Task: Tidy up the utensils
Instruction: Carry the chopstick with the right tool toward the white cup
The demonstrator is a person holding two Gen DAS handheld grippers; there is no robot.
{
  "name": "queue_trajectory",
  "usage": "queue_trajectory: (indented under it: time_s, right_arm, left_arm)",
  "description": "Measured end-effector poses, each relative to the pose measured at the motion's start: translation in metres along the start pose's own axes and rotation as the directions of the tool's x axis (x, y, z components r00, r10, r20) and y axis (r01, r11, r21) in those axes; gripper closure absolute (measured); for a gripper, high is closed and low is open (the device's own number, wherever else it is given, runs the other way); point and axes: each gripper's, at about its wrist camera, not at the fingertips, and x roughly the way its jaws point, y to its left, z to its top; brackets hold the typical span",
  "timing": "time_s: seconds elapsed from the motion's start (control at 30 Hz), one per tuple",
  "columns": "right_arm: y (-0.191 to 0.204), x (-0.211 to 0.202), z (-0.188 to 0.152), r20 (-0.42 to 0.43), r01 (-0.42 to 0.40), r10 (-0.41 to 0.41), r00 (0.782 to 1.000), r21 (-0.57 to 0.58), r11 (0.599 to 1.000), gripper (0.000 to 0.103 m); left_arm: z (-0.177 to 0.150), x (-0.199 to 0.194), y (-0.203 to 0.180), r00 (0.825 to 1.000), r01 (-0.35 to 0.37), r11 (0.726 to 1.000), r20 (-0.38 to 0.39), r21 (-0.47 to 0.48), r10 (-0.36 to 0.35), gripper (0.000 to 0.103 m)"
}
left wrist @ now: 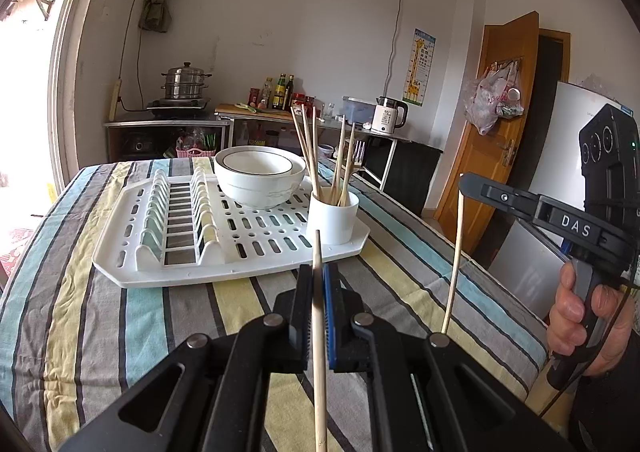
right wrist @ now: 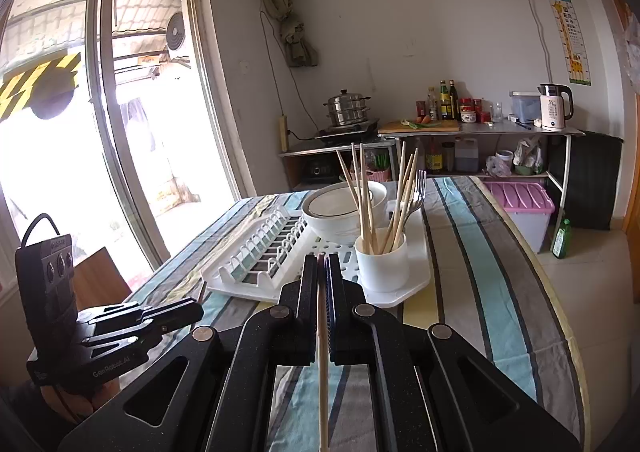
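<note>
In the left wrist view my left gripper [left wrist: 318, 270] is shut on a wooden chopstick [left wrist: 319, 352] that points forward toward the white cup [left wrist: 332, 218]. The cup stands on the near right corner of the white drying rack [left wrist: 224, 264] and holds several chopsticks and a fork. My right gripper [left wrist: 466, 182] hovers to the right, shut on another chopstick [left wrist: 454, 260] that hangs down. In the right wrist view that gripper [right wrist: 322, 260] clamps its chopstick [right wrist: 322, 352] just short of the cup [right wrist: 382, 264]. The left gripper [right wrist: 196, 310] is low at the left.
A white bowl [left wrist: 260, 176] sits on the rack behind the cup. The table wears a striped cloth [left wrist: 120, 312], and its right edge drops to the floor, where a pink-lidded box [right wrist: 524, 200] stands. A hand [left wrist: 580, 312] grips the right tool's handle.
</note>
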Motion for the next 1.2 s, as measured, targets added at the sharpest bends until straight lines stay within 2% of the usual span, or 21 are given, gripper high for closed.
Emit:
queue_trajectory:
  time_s: [0.17,0.4,0.6,0.83,1.2]
  right_arm:
    - [-0.001,0.0,0.0,-0.002,-0.001,0.001,1.0,0.01,1.0,0.1]
    - [0.005,0.002,0.001,-0.009,-0.003,0.003,1.0,0.0,1.0,0.1]
    - [0.004,0.008,0.002,-0.016,-0.007,0.007,1.0,0.002,1.0,0.1]
    - [0.002,0.009,0.001,-0.016,-0.011,0.011,1.0,0.003,1.0,0.1]
    - [0.0,0.009,0.0,-0.014,-0.008,0.008,1.0,0.008,1.0,0.1]
  left_arm:
    - [0.007,0.002,0.005,0.999,-0.018,1.0,0.028,-0.013,0.018,0.097]
    - [0.019,0.041,0.009,0.998,-0.062,0.998,-0.016,-0.021,0.062,0.097]
    - [0.03,0.062,0.012,0.994,-0.111,0.994,0.001,-0.006,0.111,0.097]
    - [0.02,0.068,0.013,0.994,-0.106,0.994,0.011,-0.008,0.106,0.097]
    - [0.013,0.048,-0.001,0.998,-0.062,0.998,0.027,0.024,0.062,0.097]
